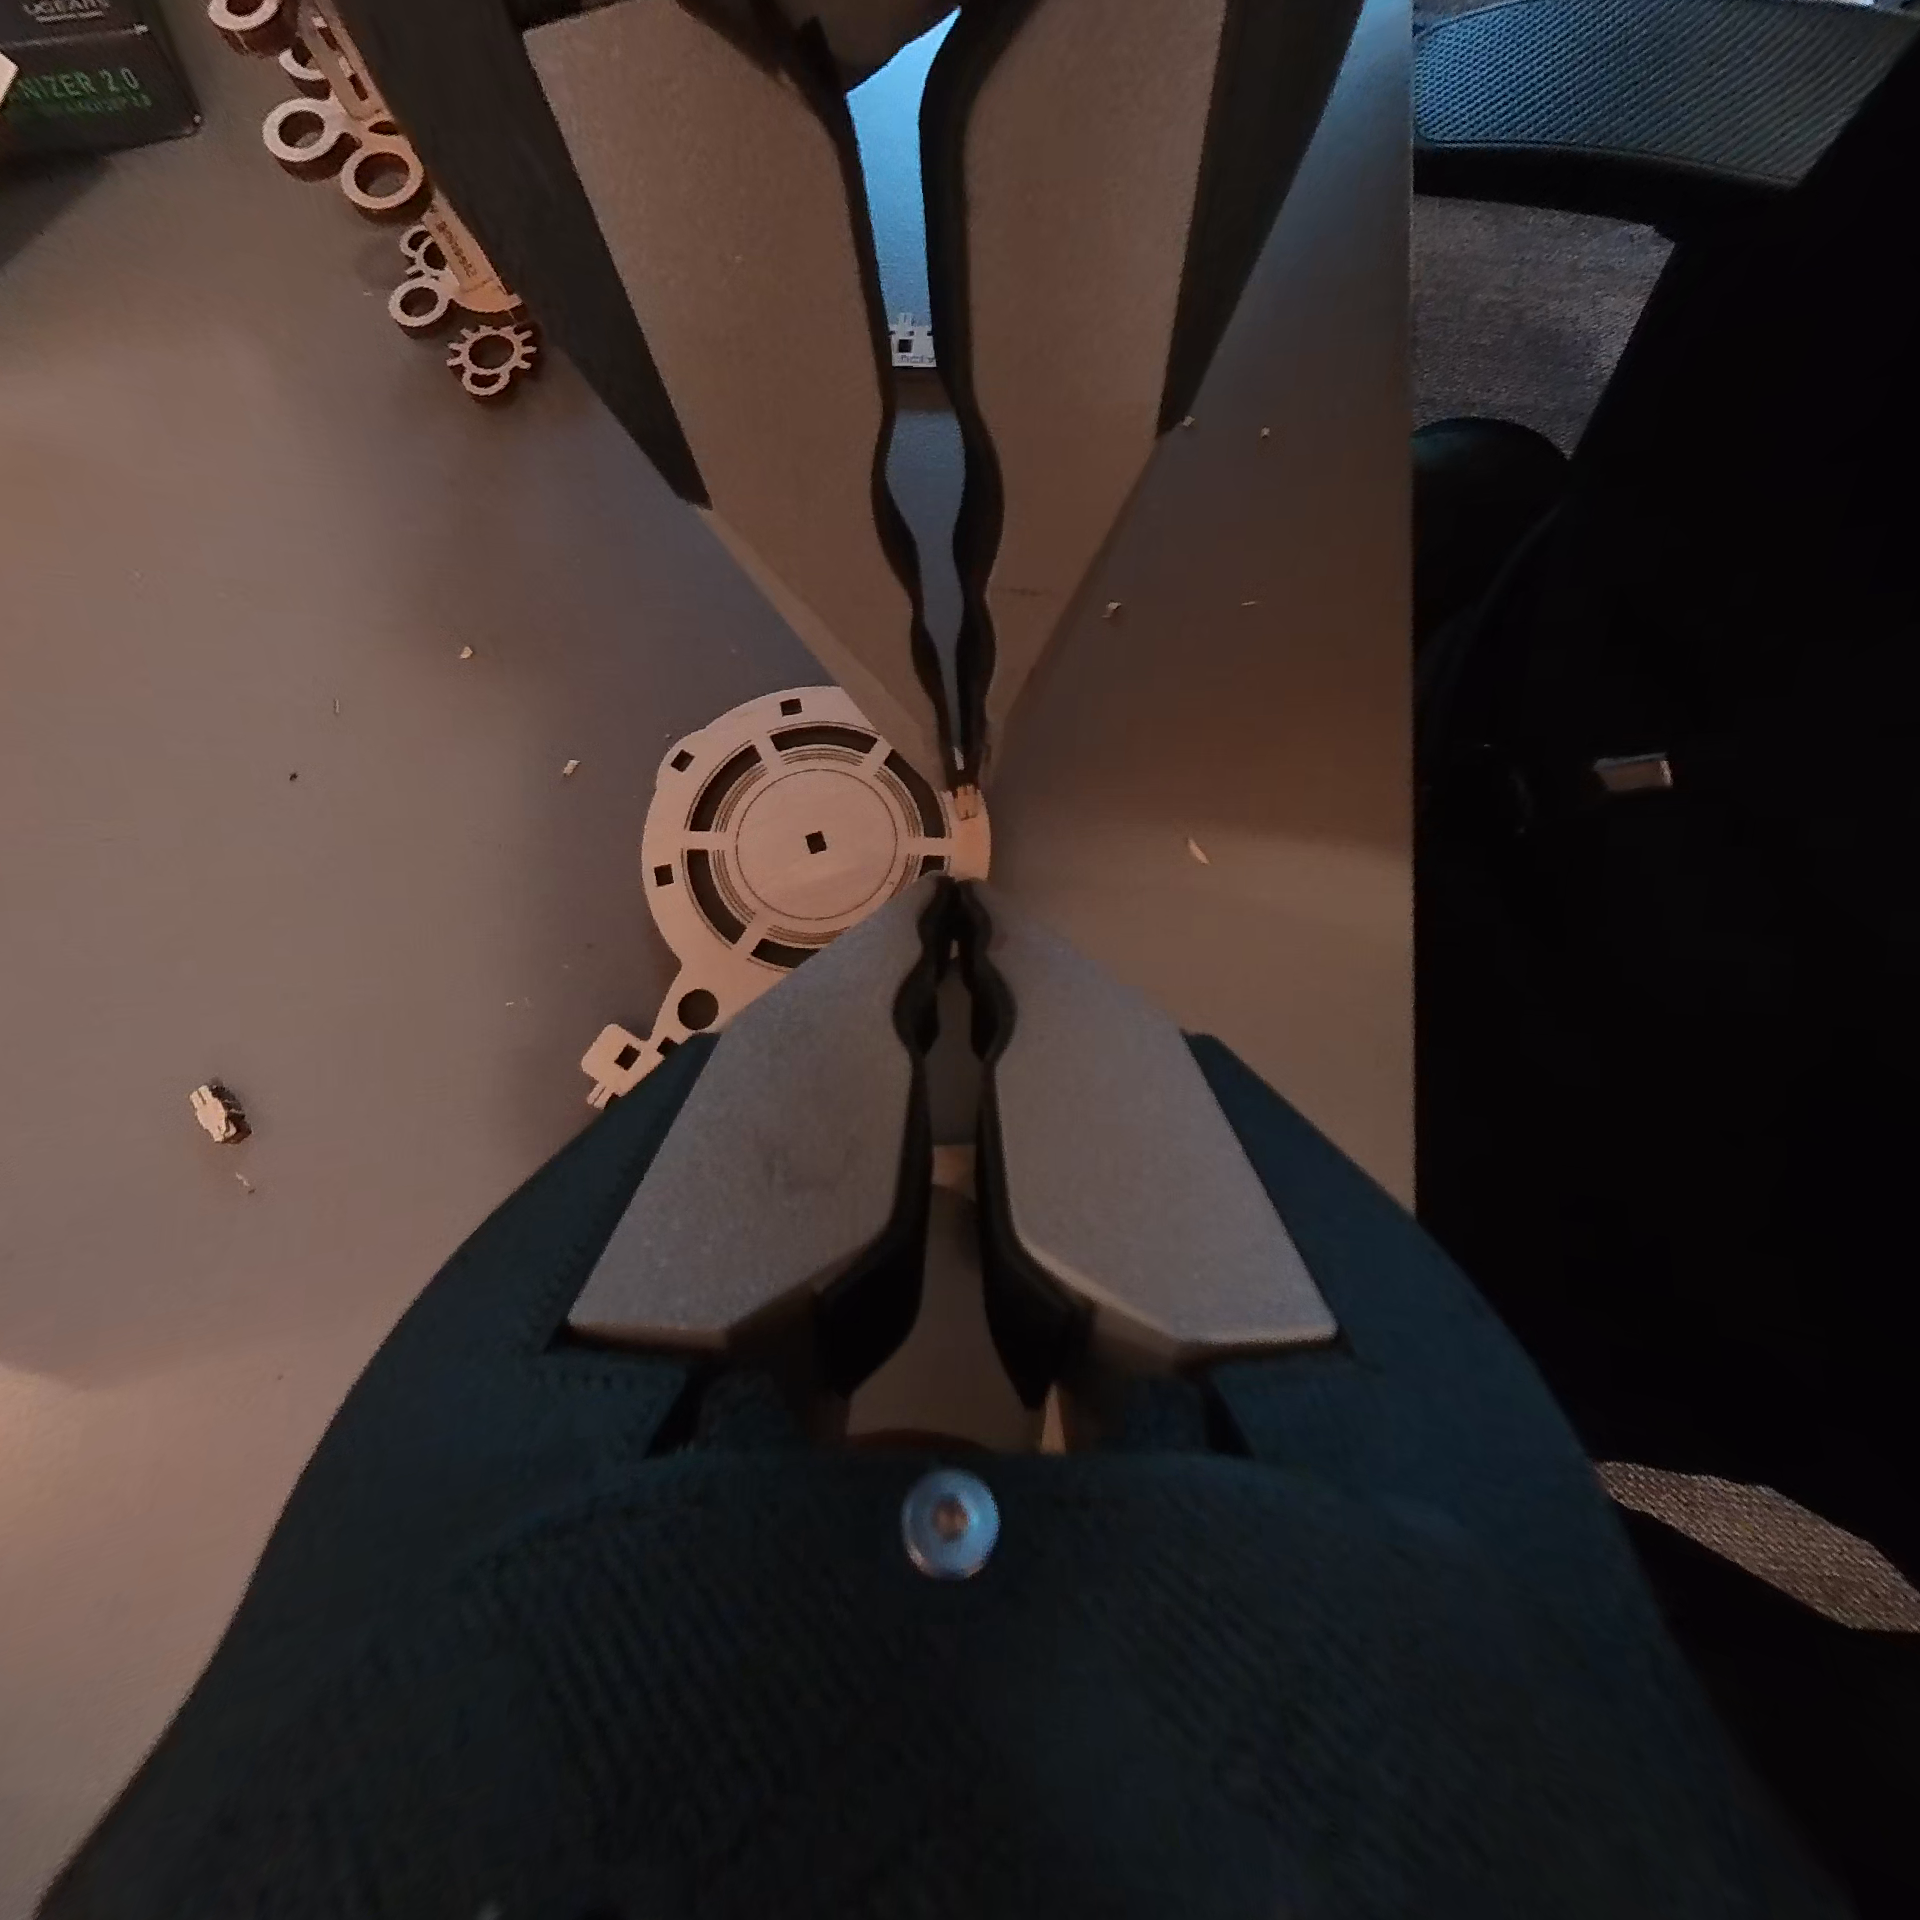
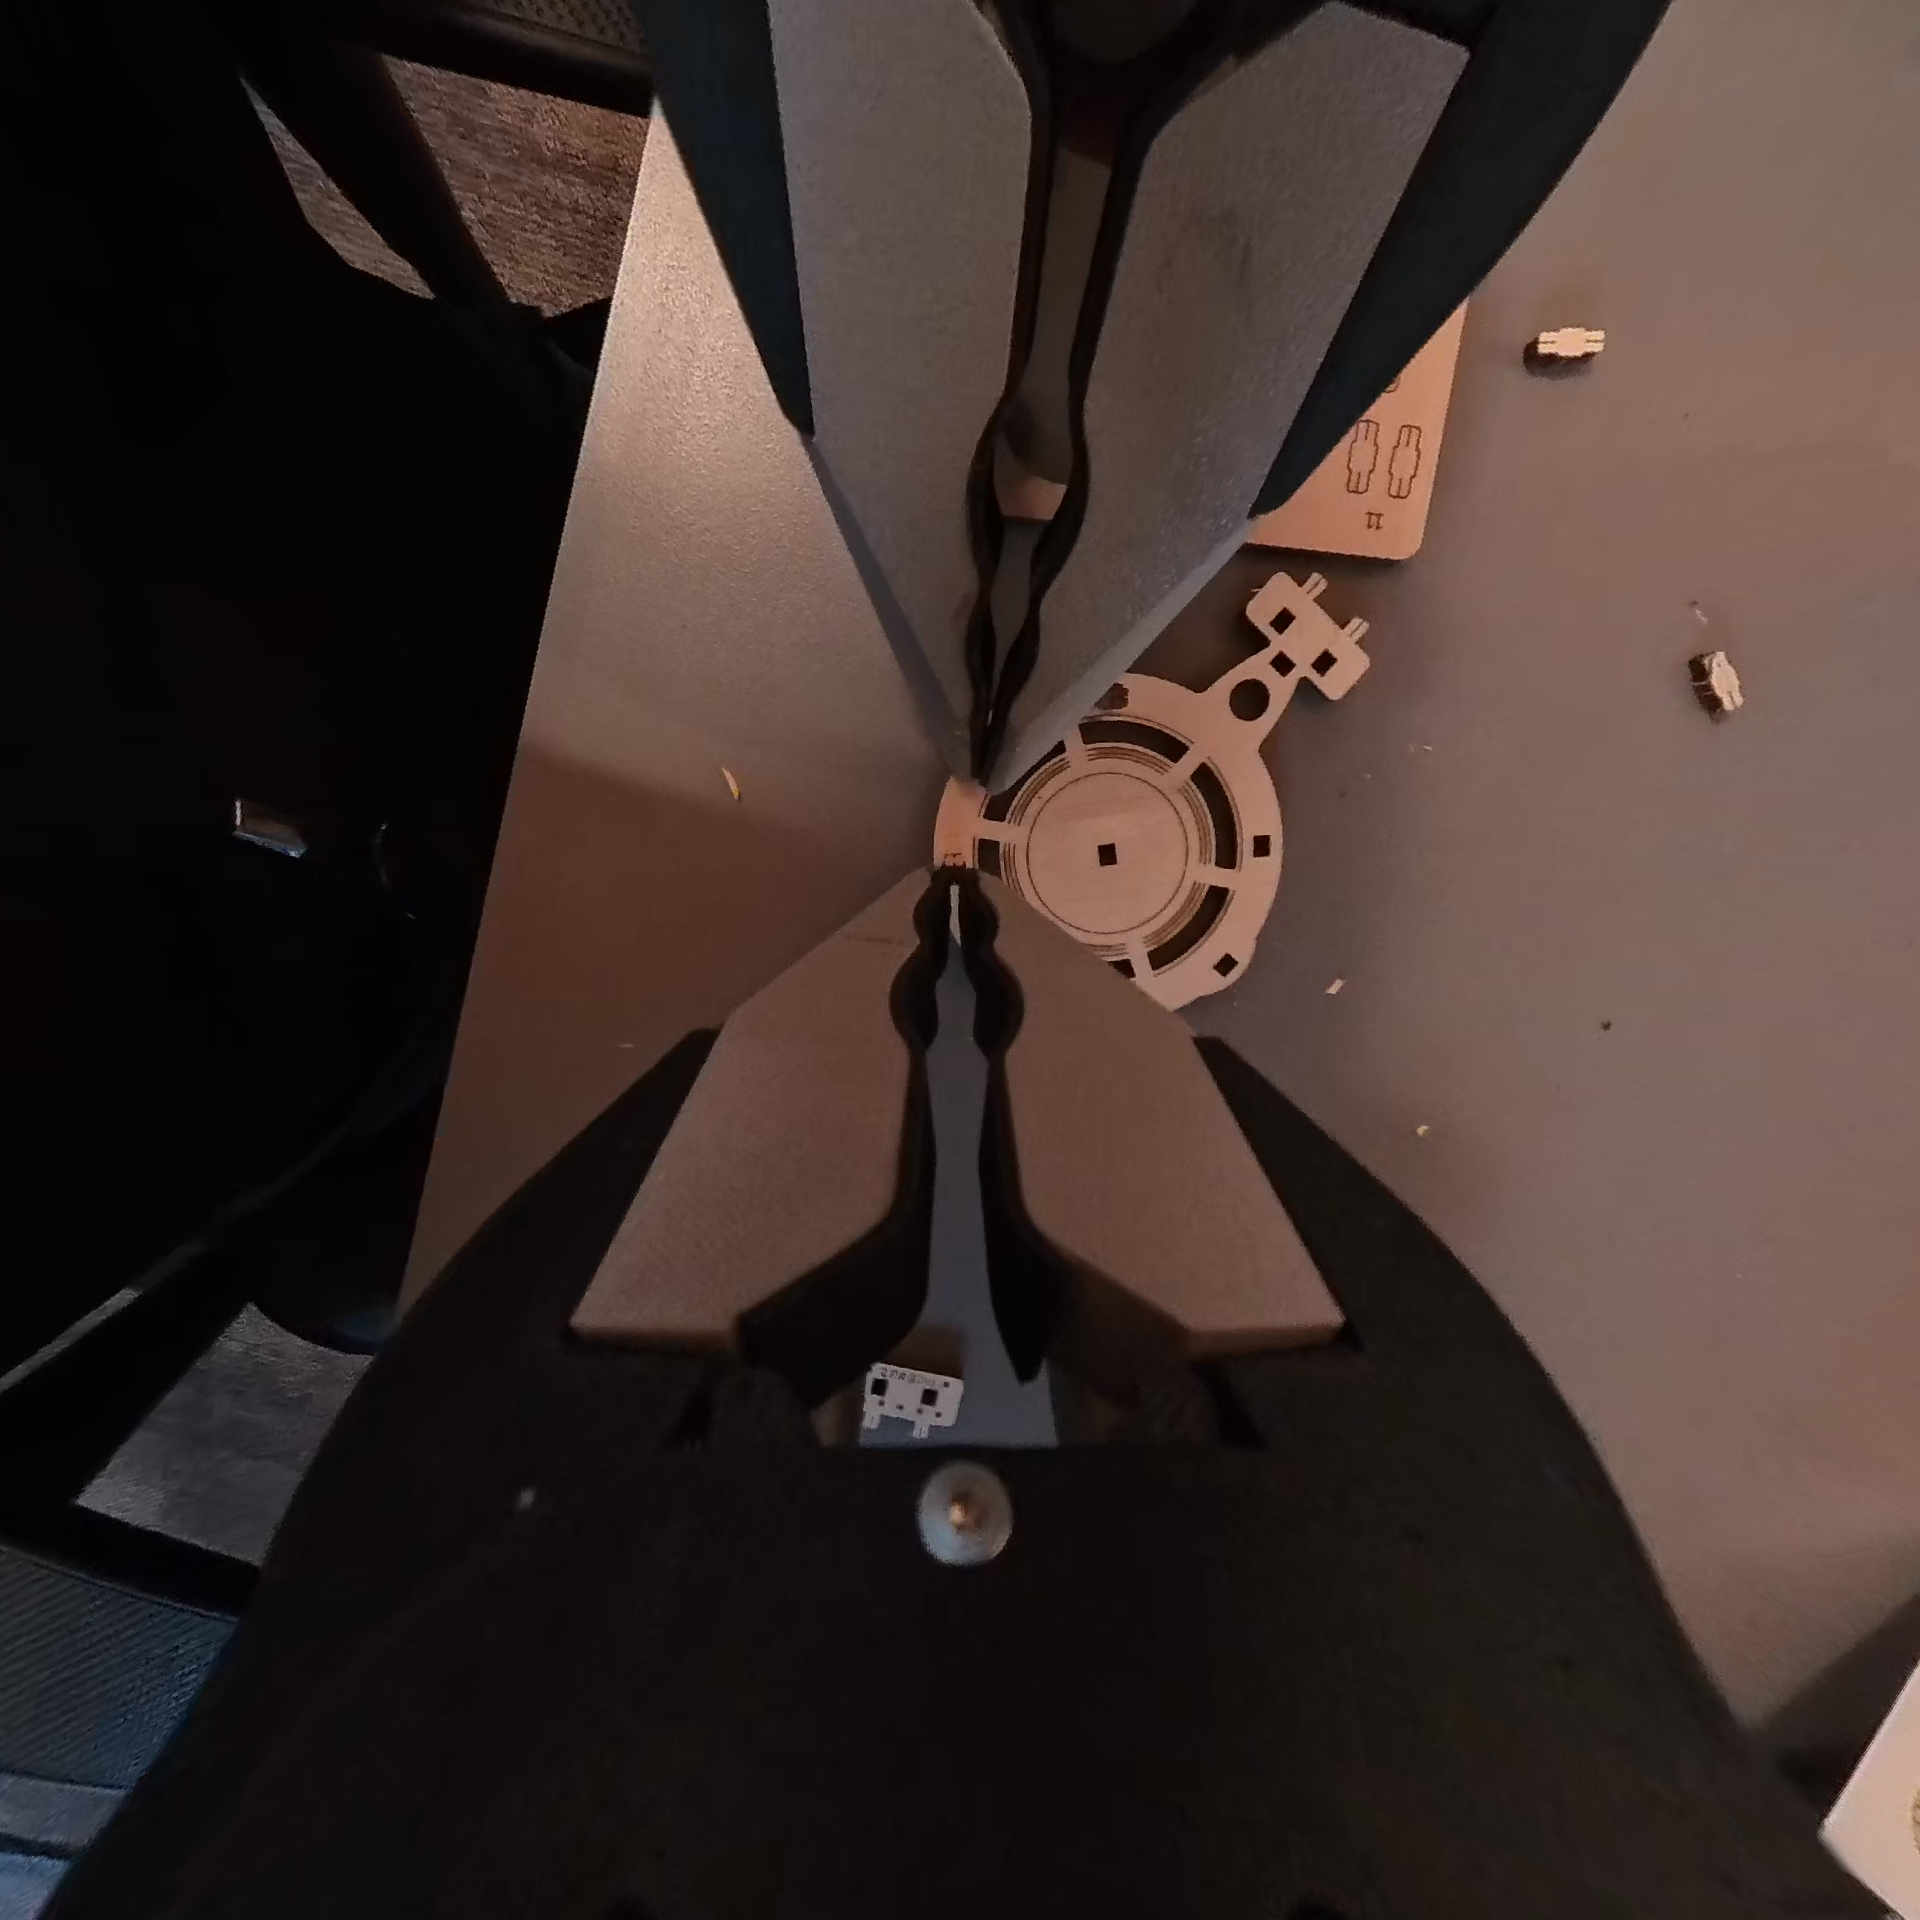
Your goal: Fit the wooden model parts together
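Gripping the round wooden disc [image 1: 816, 840] at its rim, your left gripper [image 1: 954, 891] has its fingers nearly together, pinched on the edge of the disc nearest the table edge. Your right gripper [image 2: 954, 883], opposite it, is closed to a narrow slit on a tiny wooden peg [image 2: 952, 862] that meets the same rim of the disc [image 2: 1107, 854]; whether the peg is seated in its slot cannot be told. In the left wrist view your right gripper [image 1: 964, 764] comes in from above, tip to tip with the left; in the right wrist view the left gripper [image 2: 977, 764] does likewise.

The disc lies flat on the grey table [image 1: 260, 831], its slotted ring around a centre plate with a small square hole, and a tabbed arm [image 2: 1294, 644] pointing away from the grippers. Loose pieces: a small connector [image 1: 220, 1112] well apart from the disc, another connector [image 2: 1567, 346] farther off, a row of ring parts [image 1: 384, 182] at the far corner, and a cut sheet [image 2: 1371, 468] just beyond the arm. A small pale part [image 2: 912, 1397] lies under your right gripper
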`<move>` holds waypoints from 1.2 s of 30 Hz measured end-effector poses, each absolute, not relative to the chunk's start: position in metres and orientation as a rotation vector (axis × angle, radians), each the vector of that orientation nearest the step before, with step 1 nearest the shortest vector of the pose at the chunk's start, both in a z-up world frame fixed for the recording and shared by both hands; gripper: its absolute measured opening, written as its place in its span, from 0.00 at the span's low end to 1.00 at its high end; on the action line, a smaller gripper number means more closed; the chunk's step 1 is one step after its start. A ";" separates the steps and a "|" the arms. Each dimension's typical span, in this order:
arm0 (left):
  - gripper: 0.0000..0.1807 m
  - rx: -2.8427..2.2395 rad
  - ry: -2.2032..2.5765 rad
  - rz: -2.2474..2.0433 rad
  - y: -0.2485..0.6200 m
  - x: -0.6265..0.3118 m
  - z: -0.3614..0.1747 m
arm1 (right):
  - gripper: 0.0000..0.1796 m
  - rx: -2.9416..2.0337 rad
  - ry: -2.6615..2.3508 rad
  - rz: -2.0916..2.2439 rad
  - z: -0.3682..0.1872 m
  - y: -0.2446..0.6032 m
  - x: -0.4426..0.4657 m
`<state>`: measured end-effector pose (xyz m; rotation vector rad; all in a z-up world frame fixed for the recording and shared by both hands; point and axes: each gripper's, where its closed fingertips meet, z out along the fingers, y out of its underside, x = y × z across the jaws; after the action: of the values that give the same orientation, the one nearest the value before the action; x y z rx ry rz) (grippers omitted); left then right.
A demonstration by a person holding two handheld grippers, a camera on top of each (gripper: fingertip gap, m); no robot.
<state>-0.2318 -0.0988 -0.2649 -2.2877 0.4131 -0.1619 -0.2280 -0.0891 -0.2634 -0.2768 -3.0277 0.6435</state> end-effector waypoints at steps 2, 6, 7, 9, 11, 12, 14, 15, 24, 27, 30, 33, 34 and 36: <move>0.00 -2.288 0.413 -0.161 -0.099 -0.232 -0.265 | 0.00 -0.285 -3.028 0.634 -0.264 -0.089 -0.228; 0.00 -2.287 0.413 -0.160 -0.099 -0.232 -0.265 | 0.00 -0.278 -3.025 0.586 -0.264 -0.089 -0.228; 0.00 -2.288 0.412 -0.161 -0.099 -0.232 -0.265 | 0.00 -0.281 -3.027 0.588 -0.264 -0.089 -0.228; 0.00 -2.287 0.413 -0.161 -0.099 -0.232 -0.265 | 0.00 -0.283 -3.026 0.593 -0.264 -0.089 -0.228; 0.00 -2.287 0.412 -0.161 -0.099 -0.232 -0.265 | 0.00 -0.283 -3.024 0.591 -0.264 -0.089 -0.228; 0.00 -2.288 0.412 -0.162 -0.099 -0.232 -0.265 | 0.00 -0.286 -3.025 0.591 -0.264 -0.089 -0.228; 0.00 -2.287 0.413 -0.161 -0.099 -0.232 -0.265 | 0.00 -0.297 -3.031 0.598 -0.264 -0.089 -0.228; 0.00 -2.287 0.414 -0.158 -0.099 -0.232 -0.265 | 0.00 -0.305 -3.033 0.606 -0.264 -0.089 -0.228; 0.00 -2.250 0.418 -0.146 -0.096 -0.226 -0.259 | 0.00 -0.388 -2.986 0.783 -0.264 -0.093 -0.230; 0.00 -2.264 0.410 -0.154 -0.095 -0.225 -0.261 | 0.00 -0.390 -2.983 0.796 -0.264 -0.094 -0.230; 0.00 -2.290 0.426 -0.133 -0.094 -0.225 -0.265 | 0.00 -0.400 -2.993 0.826 -0.263 -0.095 -0.230; 0.00 -2.292 0.410 -0.150 -0.094 -0.225 -0.265 | 0.00 -0.386 -2.986 0.836 -0.263 -0.095 -0.231; 0.00 -2.293 0.407 -0.157 -0.094 -0.225 -0.265 | 0.00 -0.380 -2.988 0.829 -0.263 -0.096 -0.231; 0.00 -2.295 0.398 -0.173 -0.094 -0.226 -0.265 | 0.00 -0.373 -2.998 0.793 -0.263 -0.096 -0.231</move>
<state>-0.2256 -0.0941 -0.2647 -2.2948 0.3981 -0.1729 -0.2309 -0.0956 -0.2630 -0.3730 -2.9985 0.7933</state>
